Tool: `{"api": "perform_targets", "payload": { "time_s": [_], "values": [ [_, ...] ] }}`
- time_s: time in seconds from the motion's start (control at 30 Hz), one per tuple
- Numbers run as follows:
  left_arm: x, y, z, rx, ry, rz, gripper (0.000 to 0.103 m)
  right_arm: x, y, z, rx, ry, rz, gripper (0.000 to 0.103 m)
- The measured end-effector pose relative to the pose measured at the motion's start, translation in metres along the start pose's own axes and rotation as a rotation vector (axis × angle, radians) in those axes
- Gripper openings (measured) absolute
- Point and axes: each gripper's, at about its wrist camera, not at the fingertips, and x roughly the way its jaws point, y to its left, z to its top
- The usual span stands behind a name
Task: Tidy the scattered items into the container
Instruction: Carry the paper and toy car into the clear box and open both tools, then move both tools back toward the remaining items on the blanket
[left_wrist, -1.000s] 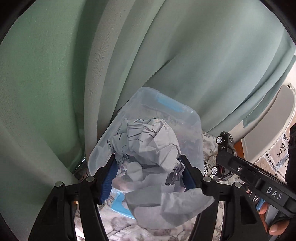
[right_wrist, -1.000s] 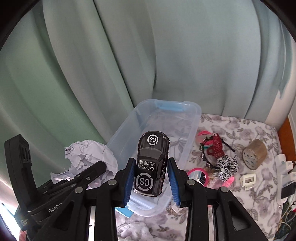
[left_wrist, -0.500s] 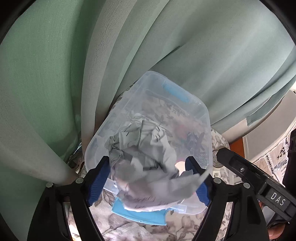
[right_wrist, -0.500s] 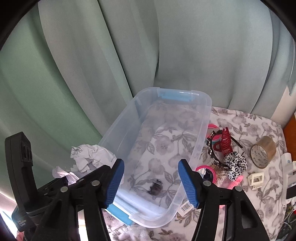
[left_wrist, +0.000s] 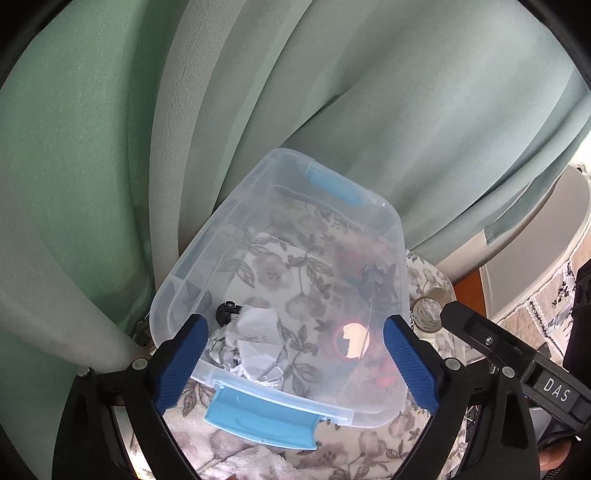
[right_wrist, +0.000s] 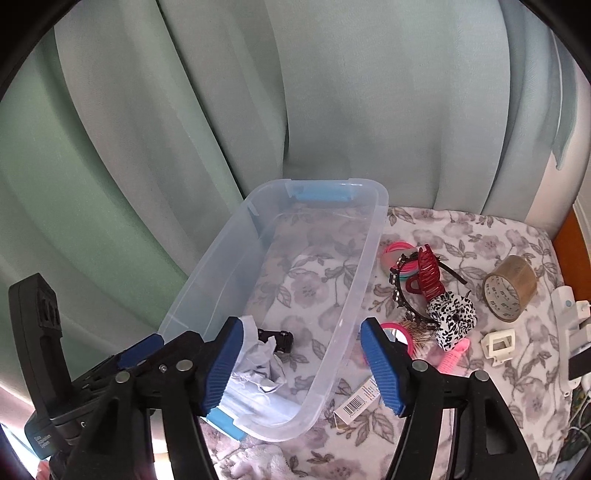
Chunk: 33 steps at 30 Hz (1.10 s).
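Note:
A clear plastic bin (left_wrist: 384, 218) (right_wrist: 373, 236) with blue handles sits on a floral cloth. Inside its near end lie a crumpled paper ball (left_wrist: 255, 339) (right_wrist: 262, 360) and a black toy car (left_wrist: 227, 312) (right_wrist: 277, 338), touching each other. My left gripper (left_wrist: 291, 354) is open and empty above the bin's near end. My right gripper (right_wrist: 301, 363) is open and empty above the bin's near right wall. Right of the bin lie a red hair claw (right_wrist: 428, 275), pink hair bands (right_wrist: 395, 254), a black-and-white scrunchie (right_wrist: 452, 319), a pink comb (right_wrist: 452, 356) and a tape roll (right_wrist: 509, 288).
Green curtains (right_wrist: 295, 92) hang close behind the bin. A white clip (right_wrist: 498, 345), a barcode tag (right_wrist: 358, 402) and white devices (right_wrist: 569, 325) lie on the cloth at the right. A fluffy towel (right_wrist: 258, 461) lies in front of the bin.
The left gripper opened and the paper ball fell into the bin. The right gripper let go of the toy car, which now lies in the bin beside the paper.

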Motion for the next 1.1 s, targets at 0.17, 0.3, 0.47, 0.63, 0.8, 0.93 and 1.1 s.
{"api": "perform_targets", "payload": {
  "time_s": [0.17,0.3,0.47,0.63,0.8,0.93,1.1],
  "values": [
    [-0.007,-0.016,0.000,0.026,-0.027,-0.012,0.096,-0.014,-0.011,-0.003,0.022,-0.034,-0.002,0.078],
    [-0.016,-0.030,-0.002,0.054,-0.052,-0.009,0.096,-0.028,-0.022,-0.005,0.040,-0.085,-0.005,0.086],
    [-0.029,-0.049,-0.006,0.100,-0.086,0.006,0.096,-0.048,-0.034,-0.010,0.043,-0.158,-0.007,0.090],
    [-0.035,-0.074,-0.013,0.145,-0.113,-0.005,0.096,-0.064,-0.052,-0.017,0.071,-0.203,0.005,0.092],
    [-0.034,-0.106,-0.027,0.239,-0.122,0.032,0.096,-0.077,-0.074,-0.025,0.097,-0.234,-0.020,0.093],
    [-0.023,-0.128,-0.039,0.280,-0.074,0.009,0.096,-0.084,-0.097,-0.035,0.137,-0.244,-0.020,0.093],
    [-0.007,-0.146,-0.058,0.309,-0.024,-0.014,0.096,-0.088,-0.128,-0.052,0.180,-0.222,-0.034,0.093]
  ]
}}
